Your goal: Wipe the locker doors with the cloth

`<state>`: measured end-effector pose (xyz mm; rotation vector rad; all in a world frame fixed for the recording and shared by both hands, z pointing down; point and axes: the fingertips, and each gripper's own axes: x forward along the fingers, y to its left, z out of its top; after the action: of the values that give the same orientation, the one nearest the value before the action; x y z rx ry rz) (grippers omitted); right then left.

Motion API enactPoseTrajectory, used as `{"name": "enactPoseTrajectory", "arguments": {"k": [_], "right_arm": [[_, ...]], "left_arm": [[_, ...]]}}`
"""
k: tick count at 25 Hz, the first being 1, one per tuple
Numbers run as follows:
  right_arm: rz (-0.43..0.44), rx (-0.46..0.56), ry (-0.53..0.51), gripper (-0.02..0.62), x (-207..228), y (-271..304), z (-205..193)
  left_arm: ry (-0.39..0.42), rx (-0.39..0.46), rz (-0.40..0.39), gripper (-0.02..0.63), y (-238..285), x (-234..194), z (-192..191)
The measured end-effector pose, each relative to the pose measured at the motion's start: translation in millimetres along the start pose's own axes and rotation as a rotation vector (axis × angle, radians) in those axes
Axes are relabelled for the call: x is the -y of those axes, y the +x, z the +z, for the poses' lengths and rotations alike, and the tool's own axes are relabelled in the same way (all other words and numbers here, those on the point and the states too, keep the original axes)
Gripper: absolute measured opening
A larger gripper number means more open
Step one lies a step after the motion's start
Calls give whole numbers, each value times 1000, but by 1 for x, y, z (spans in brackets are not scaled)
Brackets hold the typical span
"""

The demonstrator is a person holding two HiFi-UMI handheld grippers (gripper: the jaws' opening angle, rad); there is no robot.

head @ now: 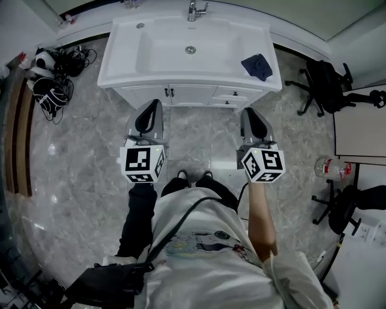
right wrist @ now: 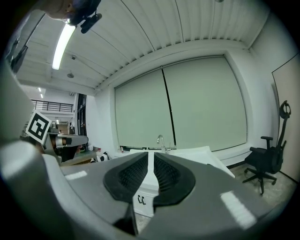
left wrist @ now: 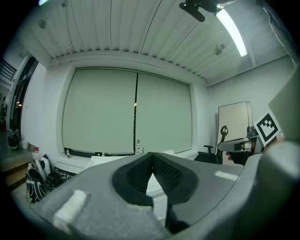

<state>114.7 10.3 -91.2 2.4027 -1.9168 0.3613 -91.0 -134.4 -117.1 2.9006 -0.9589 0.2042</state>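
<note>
The person stands on a grey marble floor [head: 72, 181] facing a white sink unit [head: 123, 66], with a gripper held out in each hand, both short of the unit and touching nothing. The left gripper [head: 151, 110] has its jaws together: in the left gripper view the ribbed pads [left wrist: 140, 173] meet at the tips, with only a V-shaped gap lower down and nothing between them. The right gripper [head: 248, 114] has its jaws a narrow slit apart; through that slit the right gripper view shows the unit's white front, and nothing sits between the pads. The cloth [head: 257, 66], dark blue and crumpled, lies on the counter at the right of the basin, well apart from both grippers. The doors [head: 193, 95] below the basin are closed, with 2 dark handles [head: 170, 92] side by side near the middle. A tap [head: 194, 10] stands at the back of the basin. Dark bags [head: 54, 75] lie on the floor at the left, 2 black chairs [head: 322, 84] stand at the right, and a bottle [head: 330, 168] lies between them.
</note>
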Motion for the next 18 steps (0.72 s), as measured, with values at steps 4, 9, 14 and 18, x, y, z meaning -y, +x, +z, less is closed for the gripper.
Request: {"name": "enactPoseTrajectory", "arguments": {"k": [4, 9, 14, 18], "right_arm": [[-5, -11, 5, 46, -9, 6, -7], [3, -44, 2, 54, -4, 23, -16], [26, -71, 5, 66, 25, 65, -24], [45, -90, 8, 69, 65, 110, -27]], "left_arm": [[4, -10, -16, 1, 0, -9, -6], [-12, -21, -20, 2, 16, -13, -14], [-13, -39, -12, 2, 57, -13, -22], [1, -52, -2, 25, 105, -11, -21]]}}
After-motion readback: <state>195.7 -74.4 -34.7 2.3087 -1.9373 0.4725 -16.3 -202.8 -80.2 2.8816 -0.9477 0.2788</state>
